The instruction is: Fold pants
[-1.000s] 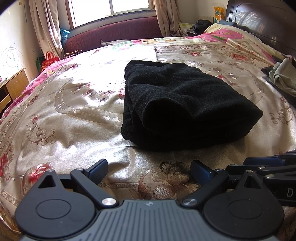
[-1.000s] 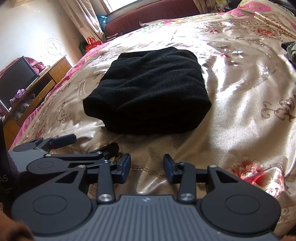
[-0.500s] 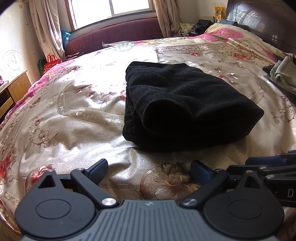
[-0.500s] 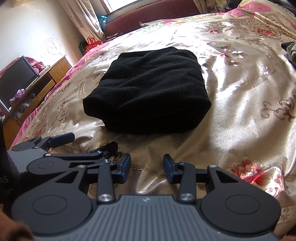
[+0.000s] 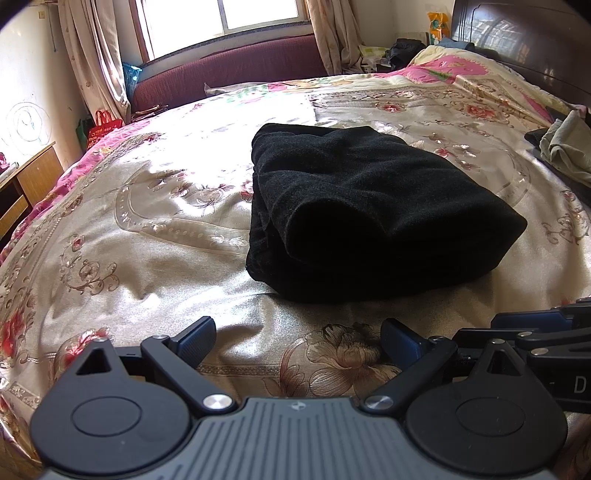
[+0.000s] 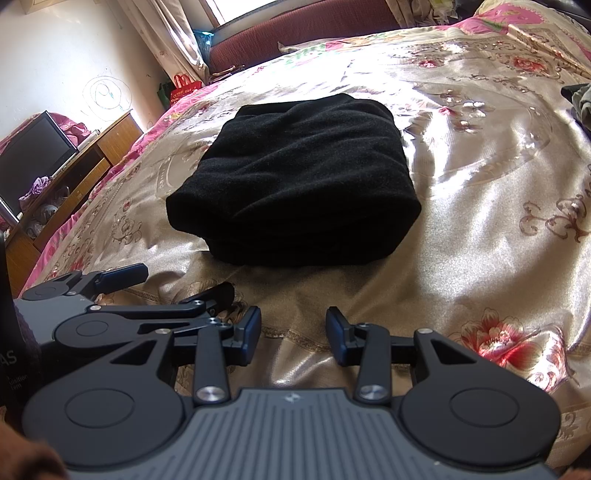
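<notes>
The black pants lie folded in a thick bundle in the middle of the bed; they also show in the right wrist view. My left gripper is open and empty, low over the bedspread, short of the bundle's near edge. My right gripper is open and empty, also just short of the bundle. The left gripper shows at the left of the right wrist view, and the right gripper's fingers show at the right of the left wrist view.
A floral satin bedspread covers the bed. Other clothes lie at the right edge. A dark headboard is at the back right, a maroon sofa under the window, and a wooden cabinet with a TV to the left.
The left wrist view has tilted up slightly, so the pants sit a little lower in it. The right gripper and the pants have not moved.
</notes>
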A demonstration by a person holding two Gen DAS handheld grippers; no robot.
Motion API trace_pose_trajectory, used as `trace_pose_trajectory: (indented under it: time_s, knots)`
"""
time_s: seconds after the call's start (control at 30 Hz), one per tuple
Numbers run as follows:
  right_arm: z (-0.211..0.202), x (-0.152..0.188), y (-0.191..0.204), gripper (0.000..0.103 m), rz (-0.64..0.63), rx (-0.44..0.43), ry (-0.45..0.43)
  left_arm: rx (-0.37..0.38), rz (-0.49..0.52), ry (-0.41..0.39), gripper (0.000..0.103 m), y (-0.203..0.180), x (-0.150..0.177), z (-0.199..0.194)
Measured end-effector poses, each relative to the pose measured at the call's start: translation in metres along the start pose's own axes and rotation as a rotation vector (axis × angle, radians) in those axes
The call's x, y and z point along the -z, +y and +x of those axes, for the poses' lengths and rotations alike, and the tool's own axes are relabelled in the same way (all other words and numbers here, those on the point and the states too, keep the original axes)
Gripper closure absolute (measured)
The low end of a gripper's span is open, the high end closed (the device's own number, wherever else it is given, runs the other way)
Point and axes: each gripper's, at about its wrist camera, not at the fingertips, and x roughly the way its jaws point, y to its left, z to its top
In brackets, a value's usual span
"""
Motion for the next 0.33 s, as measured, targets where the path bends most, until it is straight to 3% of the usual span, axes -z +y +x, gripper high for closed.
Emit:
trace_pose_trajectory:
  time_s: [0.33]
  knots:
    - [-0.0002, -0.0001, 0.0001, 0.063, 0.001, -0.001, 0.000, -0.010, 0.005, -0.009, 0.000, -0.0007, 0.0000, -0.0022]
